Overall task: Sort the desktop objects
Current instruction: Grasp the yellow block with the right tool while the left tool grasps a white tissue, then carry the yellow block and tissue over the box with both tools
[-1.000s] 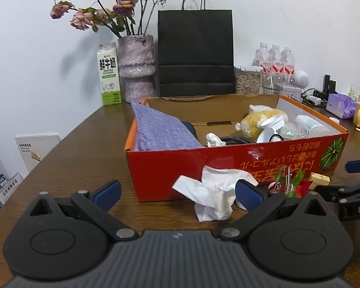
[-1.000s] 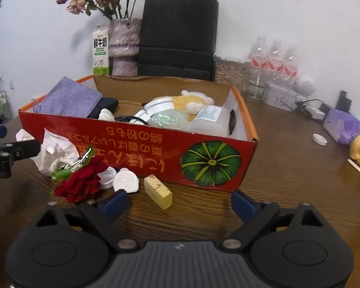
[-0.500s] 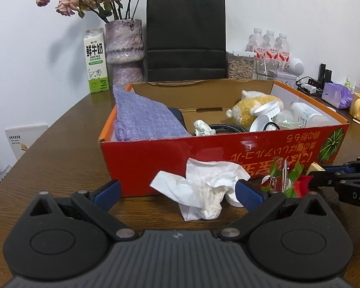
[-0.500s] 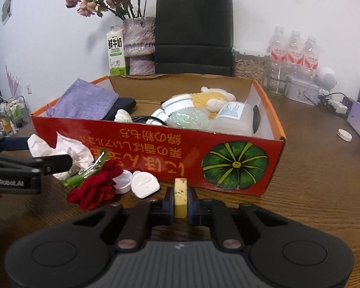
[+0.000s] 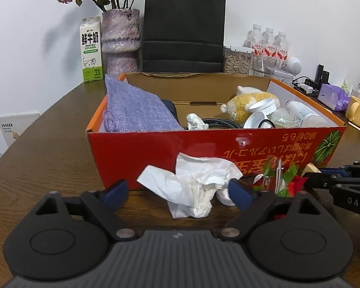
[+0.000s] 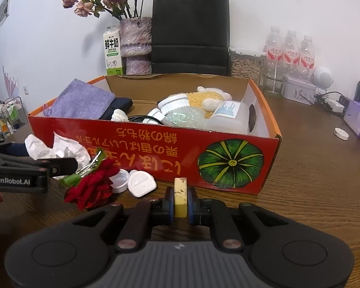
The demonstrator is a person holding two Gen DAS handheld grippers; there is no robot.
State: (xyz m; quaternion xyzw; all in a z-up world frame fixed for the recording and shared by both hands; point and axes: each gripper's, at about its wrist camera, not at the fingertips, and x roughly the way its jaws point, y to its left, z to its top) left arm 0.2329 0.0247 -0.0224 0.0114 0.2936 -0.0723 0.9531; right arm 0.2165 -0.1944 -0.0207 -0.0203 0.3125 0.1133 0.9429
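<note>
Yellow block grabbed, tissue up next

The yellow block (image 6: 180, 198), loose on the desk a second ago, now sits clamped in the right gripper (image 6: 180, 204) jaws by the red box (image 6: 156, 153). Left gripper (image 5: 177, 192) jaws are closing around the crumpled tissue (image 5: 194, 187), not pinching yet.

Glossy red cardboard box (image 5: 156, 153), crumpled white paper tissue (image 5: 194, 182), grained dark wooden table (image 6: 324, 192)
</note>
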